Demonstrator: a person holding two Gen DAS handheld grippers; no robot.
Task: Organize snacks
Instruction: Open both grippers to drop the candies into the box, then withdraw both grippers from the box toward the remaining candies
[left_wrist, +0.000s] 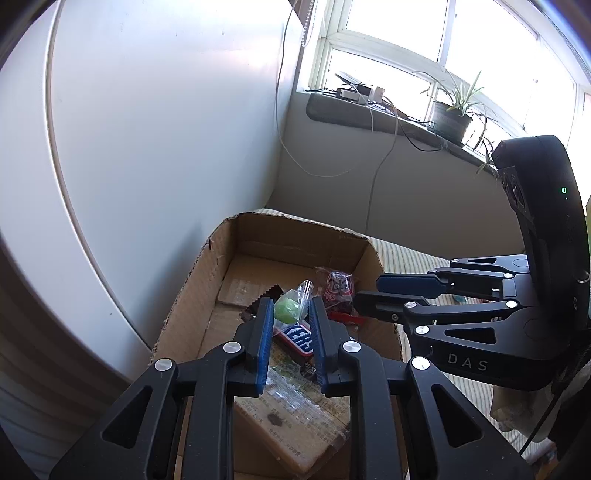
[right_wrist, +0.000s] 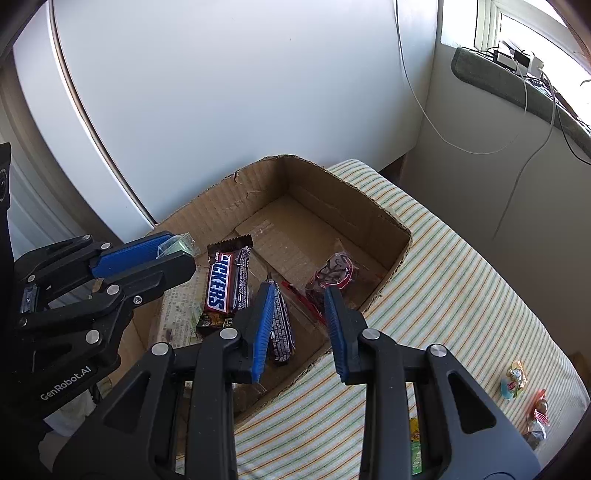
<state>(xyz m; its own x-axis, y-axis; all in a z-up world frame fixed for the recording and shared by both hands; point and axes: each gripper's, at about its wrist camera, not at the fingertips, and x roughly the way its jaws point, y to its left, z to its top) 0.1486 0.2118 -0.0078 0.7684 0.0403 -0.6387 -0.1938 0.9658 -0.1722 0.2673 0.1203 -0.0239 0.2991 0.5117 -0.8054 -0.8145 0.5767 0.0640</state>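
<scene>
A striped cloth (right_wrist: 461, 295) covers the surface under both tools, and on it sits an open cardboard box (right_wrist: 332, 173), the collecting place for the snacks, directly beneath and ahead of both sets of fingers. The left gripper (left_wrist: 291, 306) hangs over the near half of the box, pointing down into it, so that whatever it lets go should land inside the walls rather than on the cloth. The right gripper (right_wrist: 301, 290) reaches in from the box's other side, tips just above the floor; its jaws stand narrowly apart and nothing visibly sits between the pads, so it looks empty. Below the left gripper's fingertips a Snickers bar (right_wrist: 221, 284) lies flat on the box floor. A dark-wrapped bar (right_wrist: 282, 332) lies beside it, just against the outer face of one finger of the right gripper but not pinched. Just beyond the right gripper's tips is a clear pouch with a red pattern (right_wrist: 334, 271), close to the far wall. Smallest of the task's things in hand is a green candy in a clear wrapper (left_wrist: 288, 309), clamped between the left gripper's blue pads and held clear of the bars below, probably ready for dropping. Well off to the outer side of the right gripper, a few loose sweets (right_wrist: 515, 380) lie on the cloth, not yet gathered.
</scene>
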